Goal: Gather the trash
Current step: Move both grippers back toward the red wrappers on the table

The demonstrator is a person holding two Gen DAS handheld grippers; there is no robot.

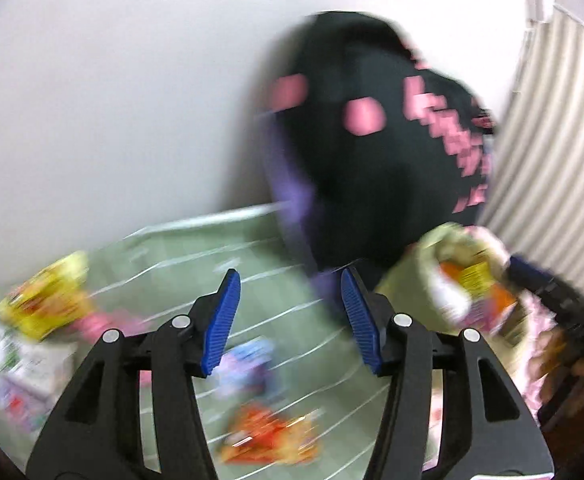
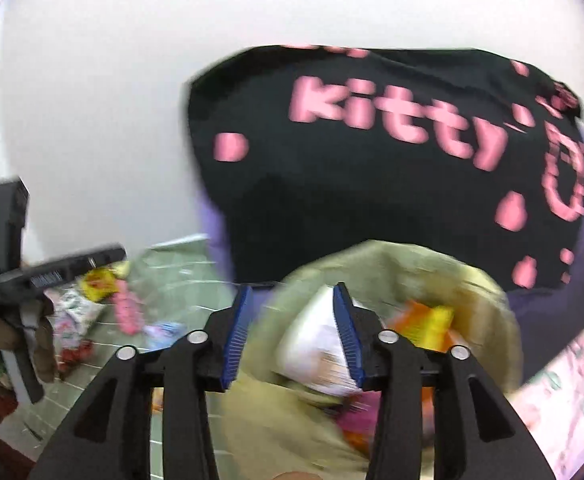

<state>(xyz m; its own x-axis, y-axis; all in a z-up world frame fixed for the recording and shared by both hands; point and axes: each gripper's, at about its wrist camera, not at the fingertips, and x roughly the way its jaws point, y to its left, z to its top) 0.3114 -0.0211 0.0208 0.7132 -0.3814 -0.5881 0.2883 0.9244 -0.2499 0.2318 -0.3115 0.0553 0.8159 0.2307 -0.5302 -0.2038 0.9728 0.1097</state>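
Both views are motion-blurred. My left gripper (image 1: 290, 316) is open and empty above a green checked cloth (image 1: 196, 252). Wrappers lie on the cloth: an orange one (image 1: 268, 436), a pale blue-purple one (image 1: 248, 364), a yellow one (image 1: 48, 300). My right gripper (image 2: 290, 328) is open over the mouth of an olive bag (image 2: 371, 268) that holds a white wrapper (image 2: 315, 344) and an orange-yellow wrapper (image 2: 431, 324). The bag also shows in the left wrist view (image 1: 423, 256), with the right gripper's fingers (image 1: 531, 276) beside it.
A black cushion with pink "kitty" lettering (image 2: 371, 168) leans on the white wall behind the bag; it also shows in the left wrist view (image 1: 371, 160). A white carton (image 1: 20, 356) and a pink item (image 2: 126, 312) lie at the left. The left gripper (image 2: 52, 276) shows at the left.
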